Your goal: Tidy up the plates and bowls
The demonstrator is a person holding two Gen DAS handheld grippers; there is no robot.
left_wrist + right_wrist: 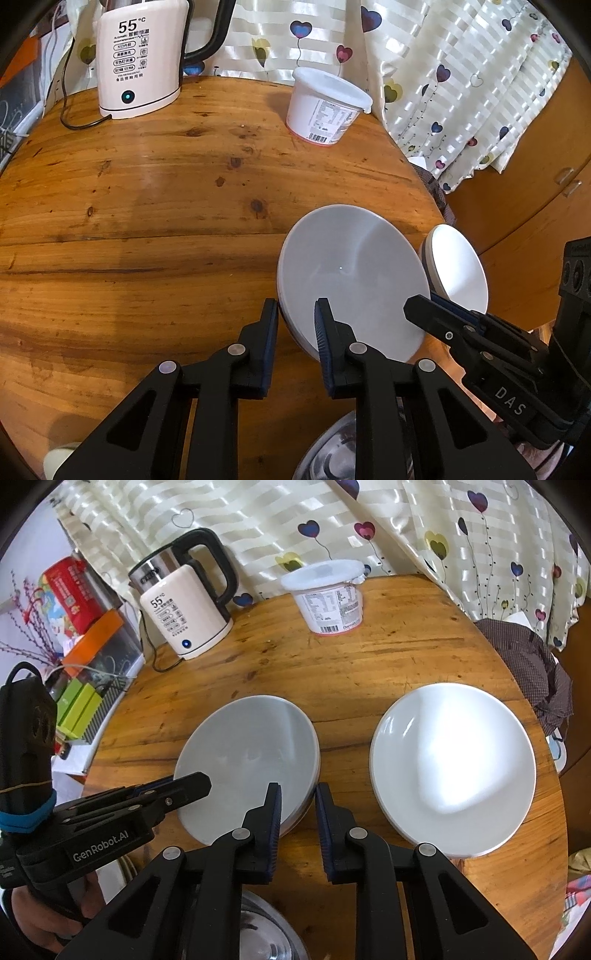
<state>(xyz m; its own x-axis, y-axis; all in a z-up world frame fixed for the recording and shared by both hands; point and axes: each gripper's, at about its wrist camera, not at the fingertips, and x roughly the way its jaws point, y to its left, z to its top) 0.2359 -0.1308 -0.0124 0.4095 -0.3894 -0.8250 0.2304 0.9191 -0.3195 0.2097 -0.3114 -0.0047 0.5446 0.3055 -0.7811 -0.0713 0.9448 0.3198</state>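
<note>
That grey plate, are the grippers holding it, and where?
Yes. Both grippers pinch the round grey plate by its near rim: left gripper, right gripper.

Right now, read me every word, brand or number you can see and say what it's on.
"55°C": kettle.
"DAS": right gripper body.
"GenRobot.AI": left gripper body.
White tub label and barcode: too small.
Red package print: blurred.

A: What do your plates (247, 753) look like?
B: Smooth, glossy white, seemingly ceramic. Your table (388, 657) is varnished knotty wood.
A: And the rest?
B: Kettle (184, 624): glossy plastic, steel top. Tub (328, 598): matt plastic. Curtain (258, 513): satiny cloth.
</note>
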